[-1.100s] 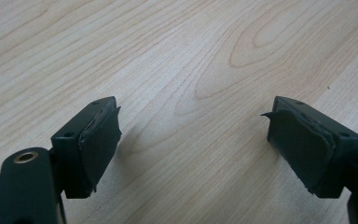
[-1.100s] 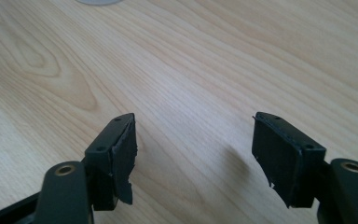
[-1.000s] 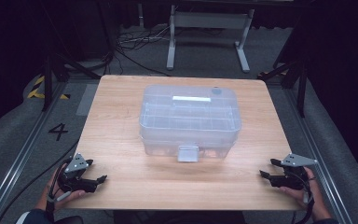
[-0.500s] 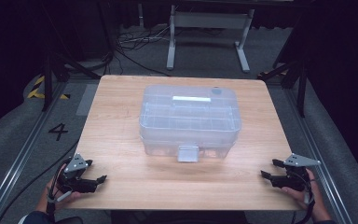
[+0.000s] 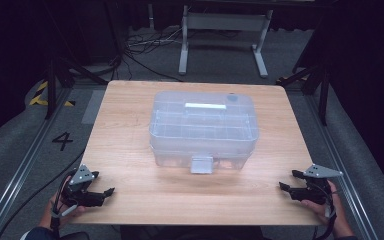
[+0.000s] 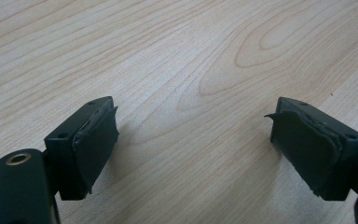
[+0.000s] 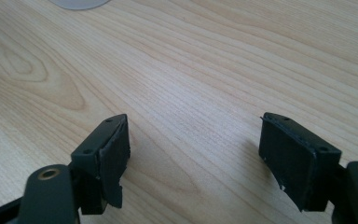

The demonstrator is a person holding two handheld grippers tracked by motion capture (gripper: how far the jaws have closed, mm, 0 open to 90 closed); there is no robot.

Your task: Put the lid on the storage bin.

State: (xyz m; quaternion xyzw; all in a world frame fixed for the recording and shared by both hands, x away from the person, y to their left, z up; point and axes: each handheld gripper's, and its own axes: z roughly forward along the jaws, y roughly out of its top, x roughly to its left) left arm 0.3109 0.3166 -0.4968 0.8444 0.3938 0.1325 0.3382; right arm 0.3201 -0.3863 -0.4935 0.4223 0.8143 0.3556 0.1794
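High view is showing me holding my left hand-held gripper (image 5: 100, 192) at the near left corner of the counter (image 5: 130, 130), jaws standing wide apart with nothing between them. In the left gripper view I am looking along its torn black pads (image 6: 95, 140) at bare wood grain. My right hand-held gripper (image 5: 289, 186) is sitting at the near right corner; its jaws have just been opening and are now gaping wide, with only wood between its pads (image 7: 114, 156). Neither one is touching anything but air.

Farther out, in the middle of the counter and well apart from both hands, the clear plastic storage box (image 5: 203, 127) is standing with its lid on, a white handle strip along the top and a latch tab (image 5: 201, 164) hanging at the front wall facing me.

I am judging that I am only getting ready: both hands are waiting at the near edge before any reach. The next move is probably calling for me to bring a hand-held gripper forward to that latch tab and flip it up, while the other steadies the box so it is not sliding on the smooth wood.
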